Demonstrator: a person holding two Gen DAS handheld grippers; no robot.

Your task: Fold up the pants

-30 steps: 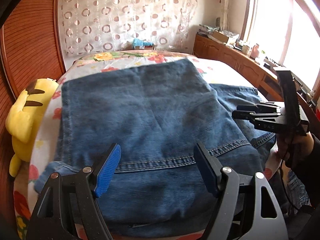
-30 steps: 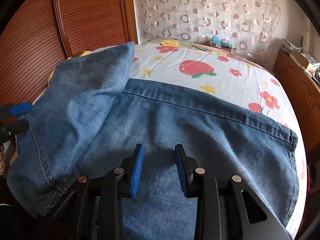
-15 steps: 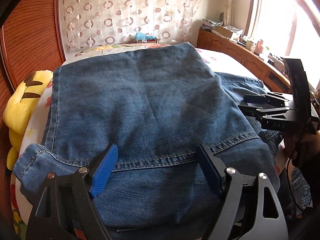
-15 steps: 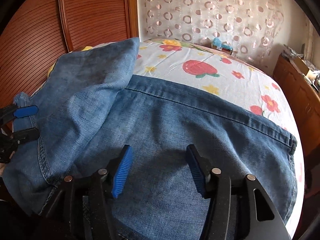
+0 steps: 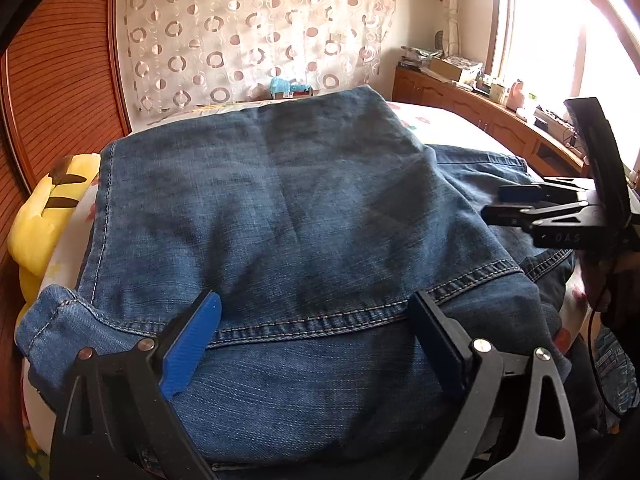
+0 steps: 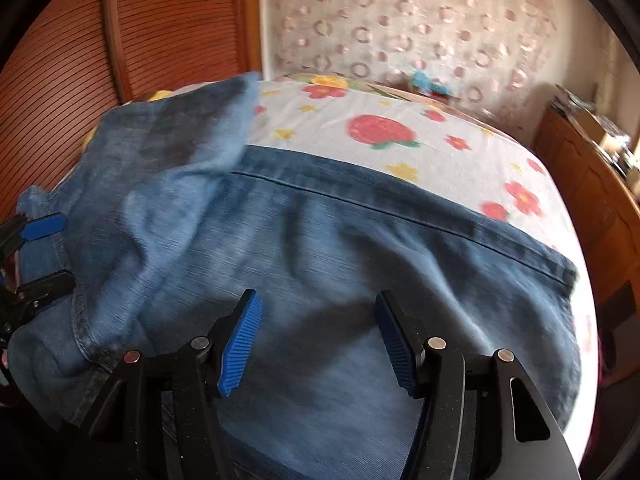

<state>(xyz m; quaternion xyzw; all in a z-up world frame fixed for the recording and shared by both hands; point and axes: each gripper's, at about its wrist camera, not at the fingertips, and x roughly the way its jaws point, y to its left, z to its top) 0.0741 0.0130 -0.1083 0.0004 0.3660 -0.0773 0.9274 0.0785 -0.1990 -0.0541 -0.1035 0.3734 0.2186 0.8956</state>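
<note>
Below both tools, folded jeans [image 5: 280,208] lie on the bed [image 6: 420,148]; left tool [image 5: 316,330], just widened, and right tool [image 6: 320,332] gape, gripping nothing.

Each handheld gripper is a black frame with triangular cut-outs and round silver screw heads at the finger pivots. The left gripper [image 5: 316,344] carries ribbed blue pads [image 5: 190,350] on the inner faces of its two fingers, and the right gripper [image 6: 318,340] has the same ribbed blue pads [image 6: 240,346]. Seen from the left wrist camera, the right gripper's black body bears the pale letters "DAS" and a flat black plate stands up above it. A thin black cable hangs beside the person's hand [image 5: 600,276], which emerges from a dark sleeve [image 5: 624,296].
</note>
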